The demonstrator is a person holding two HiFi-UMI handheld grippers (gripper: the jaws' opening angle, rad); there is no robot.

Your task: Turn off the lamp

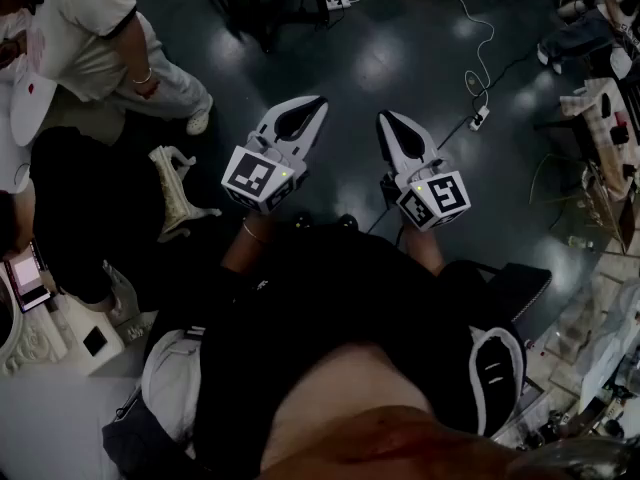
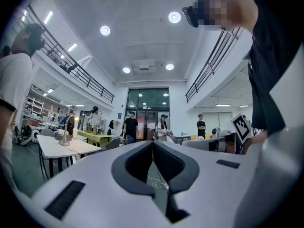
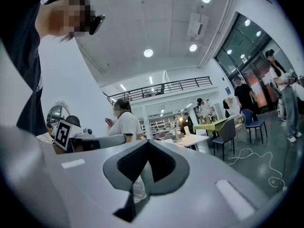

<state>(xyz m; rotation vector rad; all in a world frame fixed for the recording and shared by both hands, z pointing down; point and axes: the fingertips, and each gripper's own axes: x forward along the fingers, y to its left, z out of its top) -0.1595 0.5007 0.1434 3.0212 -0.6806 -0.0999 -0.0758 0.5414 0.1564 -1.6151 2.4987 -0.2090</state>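
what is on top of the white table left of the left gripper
A desk lamp stands on the white table, with something bright glowing beside its head and a small boxy item by its base. Whatever lies behind the lamp's base is covered.

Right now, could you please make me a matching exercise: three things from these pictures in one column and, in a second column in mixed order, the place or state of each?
Things:
1. lamp
2. left tool and right tool
3. cable

Place or state:
A. lies on the floor
B. stands on a white table
C. shut, with nothing between

Pairs: 1-B, 2-C, 3-A
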